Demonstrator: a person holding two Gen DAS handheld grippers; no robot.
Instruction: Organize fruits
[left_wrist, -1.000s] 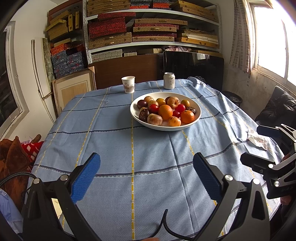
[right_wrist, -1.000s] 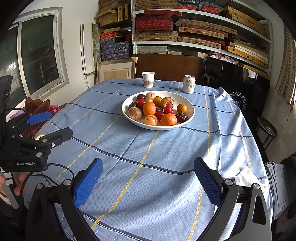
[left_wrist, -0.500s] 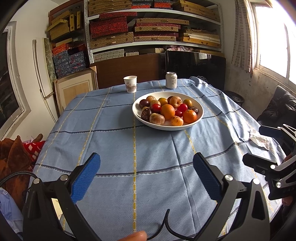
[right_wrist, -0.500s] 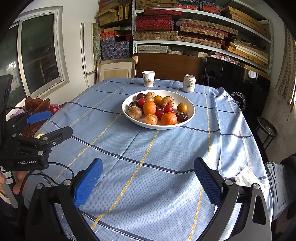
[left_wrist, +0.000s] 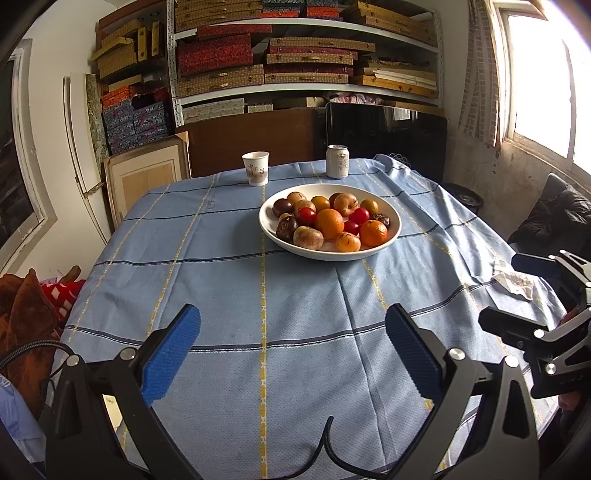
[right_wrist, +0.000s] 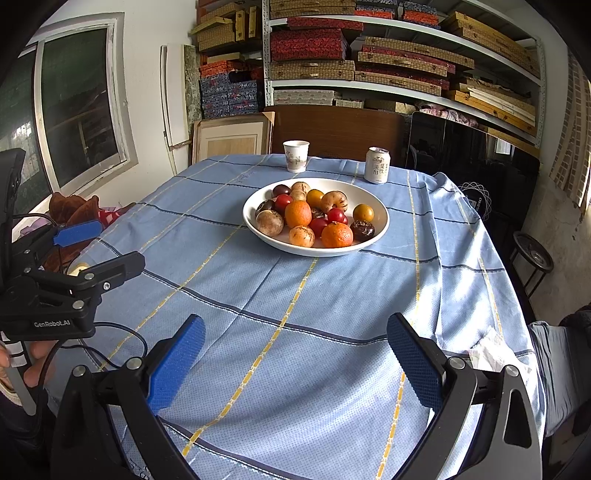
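Observation:
A white bowl (left_wrist: 392, 236) full of mixed fruit stands past the middle of the blue tablecloth; it also shows in the right wrist view (right_wrist: 380, 236). The fruit includes oranges (left_wrist: 329, 223), small red ones (left_wrist: 306, 215), dark plums (left_wrist: 282, 207) and brownish ones (left_wrist: 308, 236). My left gripper (left_wrist: 293, 332) is open and empty, held above the near part of the table, well short of the bowl. My right gripper (right_wrist: 295, 343) is open and empty, also near the front edge. Each gripper shows at the side of the other's view.
A paper cup (left_wrist: 255, 168) and a drink can (left_wrist: 337, 161) stand behind the bowl. A crumpled tissue (left_wrist: 515, 282) lies at the table's right edge. Shelves of boxes fill the back wall. A stool (right_wrist: 533, 258) stands to the right.
Both grippers have moved slightly forward towards the bowl, the left one also drifting a little left. Both stay open and empty.

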